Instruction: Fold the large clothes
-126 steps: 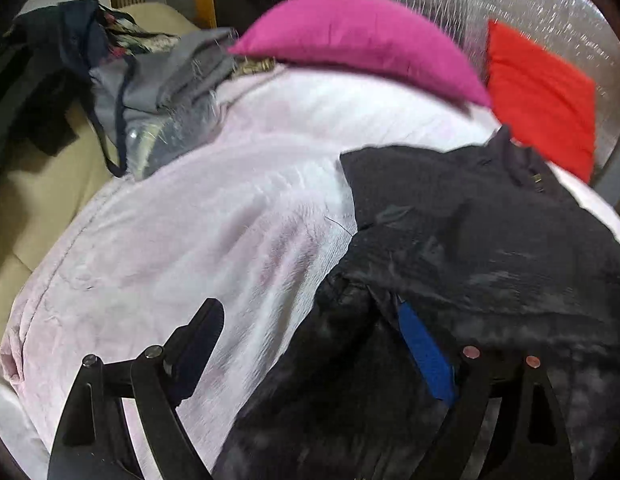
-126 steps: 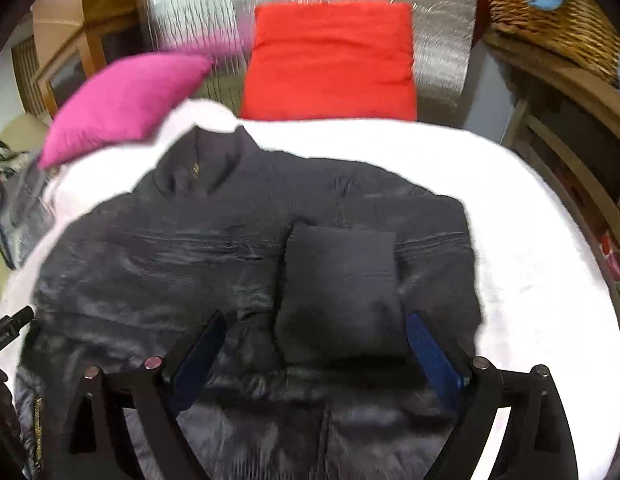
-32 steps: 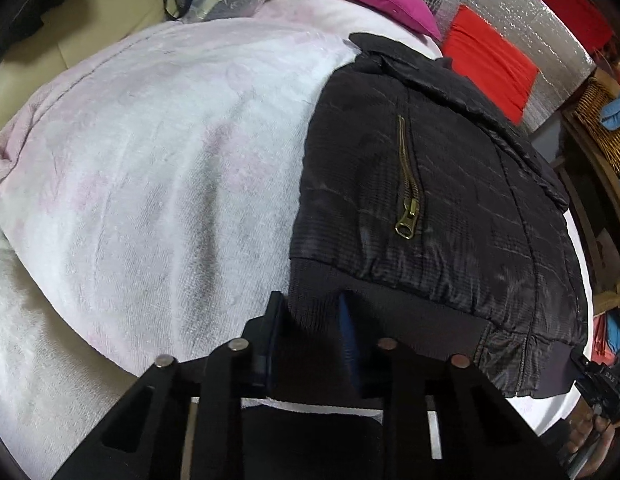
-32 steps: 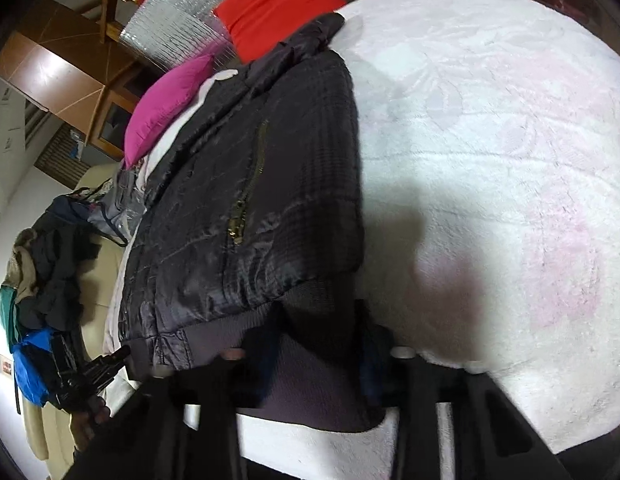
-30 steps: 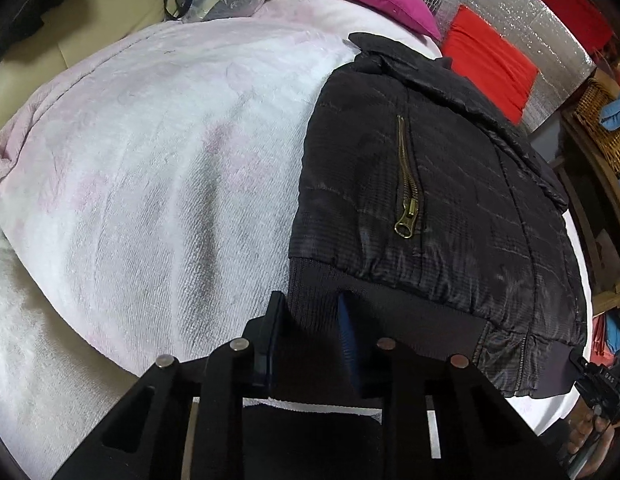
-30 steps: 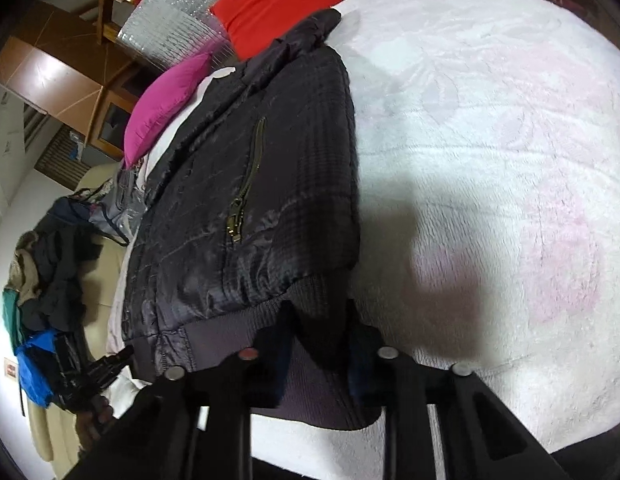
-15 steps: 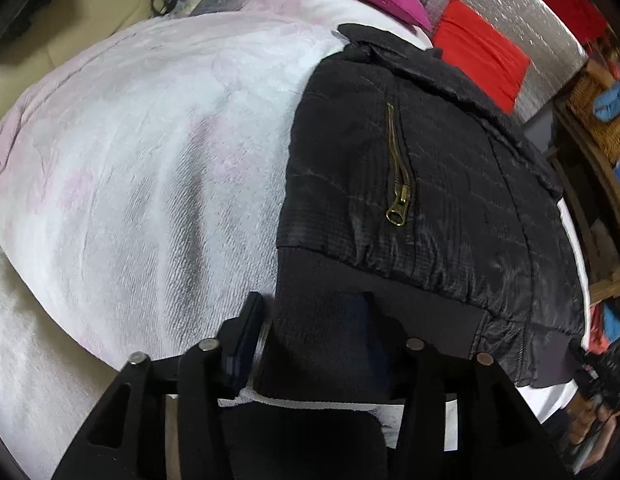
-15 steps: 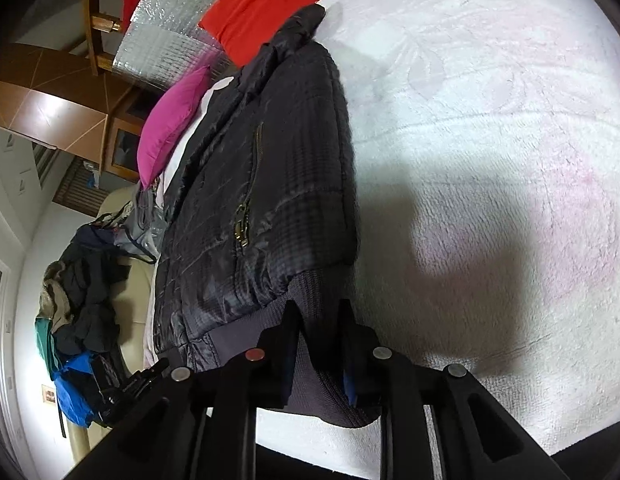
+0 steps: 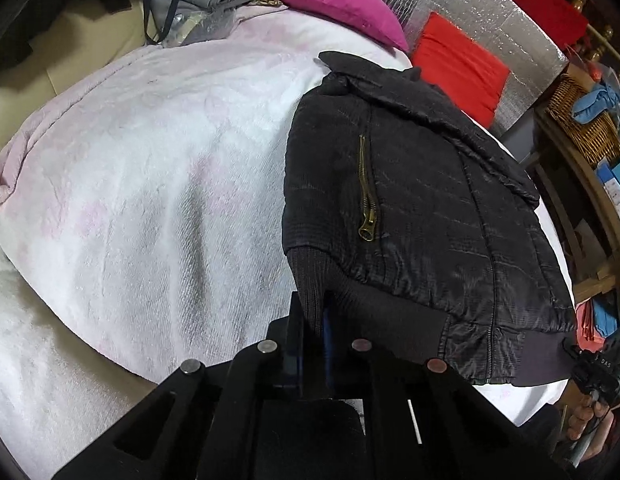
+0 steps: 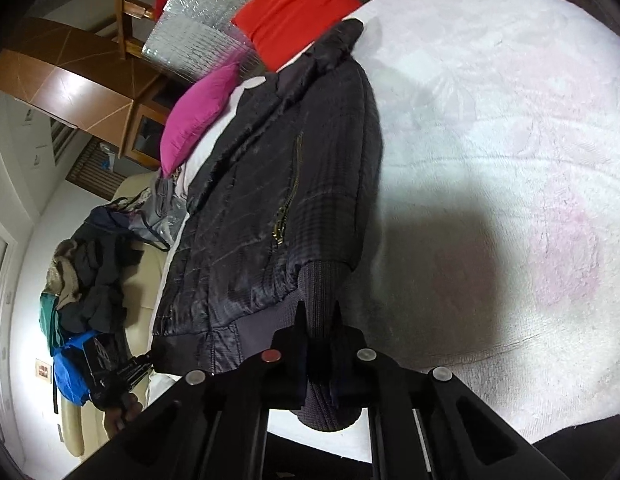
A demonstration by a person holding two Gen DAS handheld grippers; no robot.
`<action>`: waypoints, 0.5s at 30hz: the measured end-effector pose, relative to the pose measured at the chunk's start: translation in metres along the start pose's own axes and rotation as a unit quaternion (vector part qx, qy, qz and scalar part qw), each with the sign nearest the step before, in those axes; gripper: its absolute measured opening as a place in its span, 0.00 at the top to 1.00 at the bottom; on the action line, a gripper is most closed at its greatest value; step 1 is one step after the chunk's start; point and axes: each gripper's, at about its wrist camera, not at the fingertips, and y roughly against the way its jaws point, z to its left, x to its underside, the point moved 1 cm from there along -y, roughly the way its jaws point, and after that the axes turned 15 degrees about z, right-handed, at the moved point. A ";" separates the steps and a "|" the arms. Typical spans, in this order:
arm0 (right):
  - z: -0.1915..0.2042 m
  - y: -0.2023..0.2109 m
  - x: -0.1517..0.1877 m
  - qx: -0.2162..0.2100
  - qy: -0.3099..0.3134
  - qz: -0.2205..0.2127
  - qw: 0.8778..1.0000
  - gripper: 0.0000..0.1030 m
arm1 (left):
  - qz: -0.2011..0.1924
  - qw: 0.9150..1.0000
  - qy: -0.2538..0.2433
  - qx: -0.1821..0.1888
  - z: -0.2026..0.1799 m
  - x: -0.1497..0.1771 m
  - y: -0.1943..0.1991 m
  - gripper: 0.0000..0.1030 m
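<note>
Only one marking could be read: the white letters "DAS" stood on the black body of the right gripper (image 9: pixel 598 368), at the lower right edge of the left wrist view. Any further characters beside them were too small to tell.

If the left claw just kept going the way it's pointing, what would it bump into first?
The black jacket. The left claw is already shut on its ribbed hem, so pushing on would likely drive it into the quilted body just ahead, though depth is unclear.
</note>
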 end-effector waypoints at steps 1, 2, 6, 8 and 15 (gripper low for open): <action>0.000 0.001 0.001 0.001 0.001 0.000 1.000 0.92 | 0.001 1.000 0.001 0.001 0.001 -0.001 0.000 0.93; -0.001 0.002 0.003 0.001 0.001 0.001 1.000 0.92 | 0.001 1.000 0.002 0.002 0.001 -0.001 -0.001 0.93; -0.004 0.004 0.006 0.002 0.003 0.006 1.000 0.92 | -0.002 1.000 0.001 0.007 0.004 0.000 0.003 0.93; -0.004 0.005 0.007 0.002 0.005 0.007 1.000 0.92 | -0.004 1.000 -0.001 0.008 0.006 0.002 0.006 0.93; -0.002 0.009 0.010 0.008 0.014 0.017 1.000 0.92 | -0.004 1.000 -0.006 0.001 0.007 0.004 0.009 0.93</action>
